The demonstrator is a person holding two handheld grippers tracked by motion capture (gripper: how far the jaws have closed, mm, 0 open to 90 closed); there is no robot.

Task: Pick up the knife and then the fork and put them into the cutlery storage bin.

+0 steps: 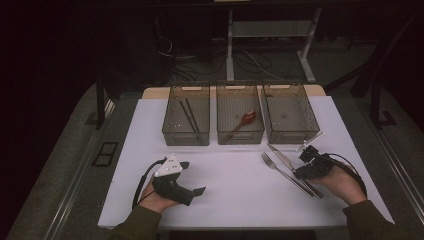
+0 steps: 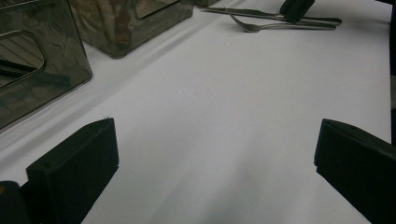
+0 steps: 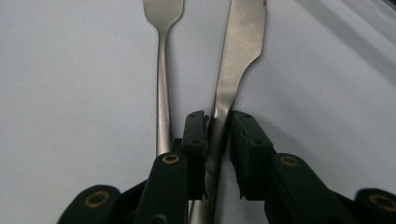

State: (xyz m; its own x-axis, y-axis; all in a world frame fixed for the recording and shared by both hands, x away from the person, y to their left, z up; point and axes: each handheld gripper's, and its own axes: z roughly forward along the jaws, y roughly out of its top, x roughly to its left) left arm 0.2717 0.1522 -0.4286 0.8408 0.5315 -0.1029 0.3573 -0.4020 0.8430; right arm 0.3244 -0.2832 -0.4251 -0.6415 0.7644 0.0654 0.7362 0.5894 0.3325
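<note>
On the right of the tabletop (image 1: 235, 175), right tongs (image 3: 218, 140) pinch the knife (image 3: 236, 65) handle, blade pointing far-left beside the fork (image 3: 162, 70); left tongs (image 2: 215, 154) wide, holding nothing.

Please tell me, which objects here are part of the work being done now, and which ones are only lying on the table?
Part of the work:
- knife, between the jaws of the right hand-held gripper
- fork, lying just beside the knife
- right bin, nearest to them, possibly their place

Only lying about:
- chopsticks in the left bin
- spoon in the middle bin
- left hand-held gripper, open over bare table
</note>
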